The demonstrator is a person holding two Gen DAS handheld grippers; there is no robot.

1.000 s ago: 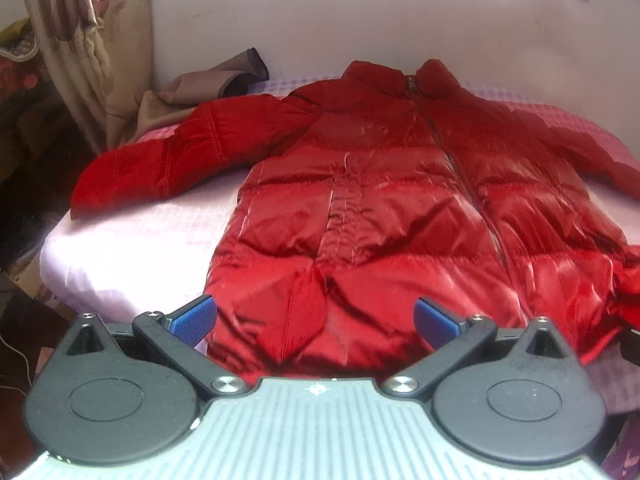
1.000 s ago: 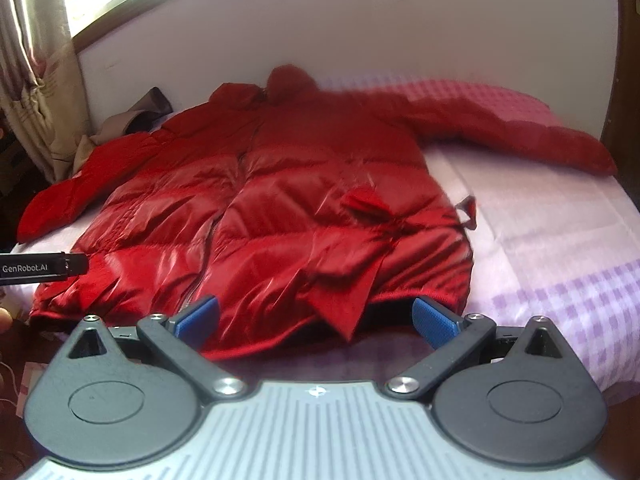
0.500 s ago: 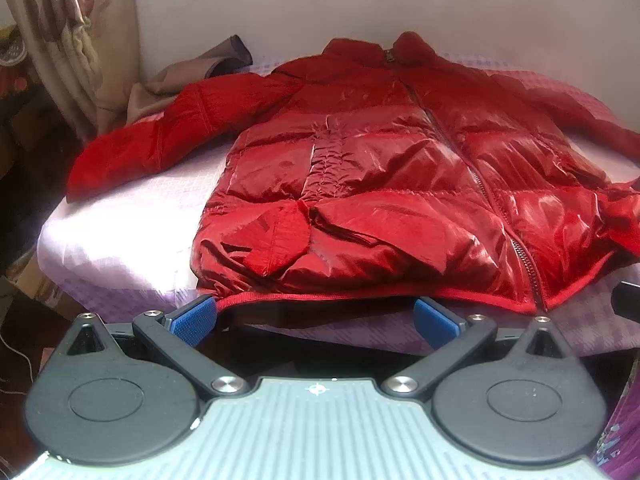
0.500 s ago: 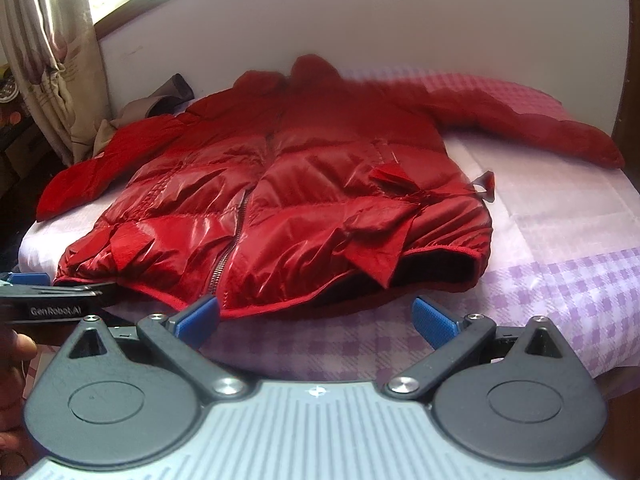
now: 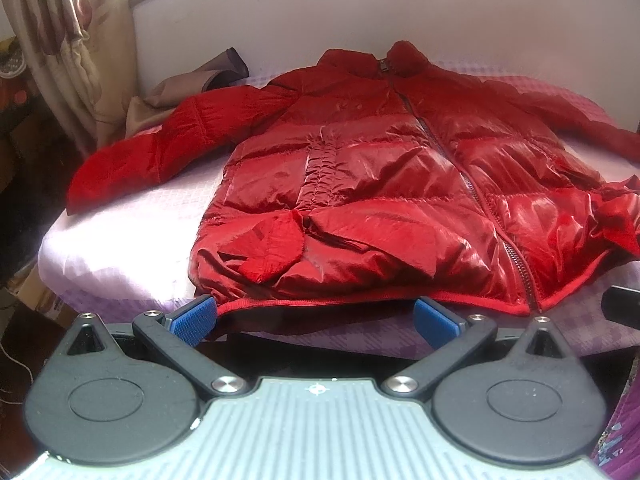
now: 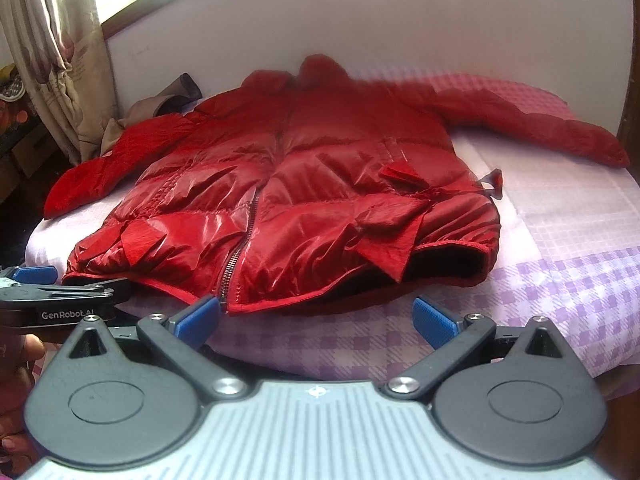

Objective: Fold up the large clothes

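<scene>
A red puffer jacket (image 5: pixel 380 184) lies flat and zipped on a bed with a lilac checked sheet (image 5: pixel 120 236), collar toward the wall, both sleeves spread out. It also shows in the right wrist view (image 6: pixel 304 200). My left gripper (image 5: pixel 316 316) is open and empty, just short of the hem at the jacket's left front corner. My right gripper (image 6: pixel 316 316) is open and empty, in front of the hem near the zipper's lower end. The left gripper (image 6: pixel 36 276) shows at the left edge of the right wrist view.
A brown garment (image 5: pixel 188 88) lies bunched at the bed's far left corner. A patterned curtain (image 5: pixel 68 40) hangs at the left. A white wall (image 5: pixel 320 12) runs behind the bed. The sheet (image 6: pixel 568 240) stretches to the right of the jacket.
Both grippers have pulled back toward the foot of the bed and lowered, so the whole hem shows. Both stay open and empty. The jacket has not moved.
</scene>
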